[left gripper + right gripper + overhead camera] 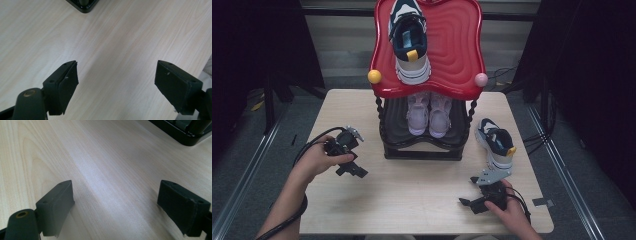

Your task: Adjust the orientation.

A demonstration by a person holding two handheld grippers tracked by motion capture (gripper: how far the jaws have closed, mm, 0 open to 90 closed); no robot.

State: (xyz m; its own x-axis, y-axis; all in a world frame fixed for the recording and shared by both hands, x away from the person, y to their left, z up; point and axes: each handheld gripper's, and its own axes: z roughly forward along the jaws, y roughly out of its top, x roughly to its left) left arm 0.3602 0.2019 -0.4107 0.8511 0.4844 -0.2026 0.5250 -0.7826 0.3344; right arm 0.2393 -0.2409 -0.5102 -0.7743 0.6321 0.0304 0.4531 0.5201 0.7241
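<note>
- Two grippers, both empty: left gripper (354,169) sits left of the shoe rack (427,75), jaws wide over bare table (412,190); right gripper (473,204) front-right of the rack, jaws also wide.
- Navy-and-white sneaker (496,142) stands on the table just right of the rack, closest to the right gripper; its mate (409,40) is on the rack's red top tray.
- Pink pair (428,114) sits on the rack's lower shelf.
- Sneaker likely light, upper soft, sole stiff. Best hold: heel collar or sidewall rim.
</note>
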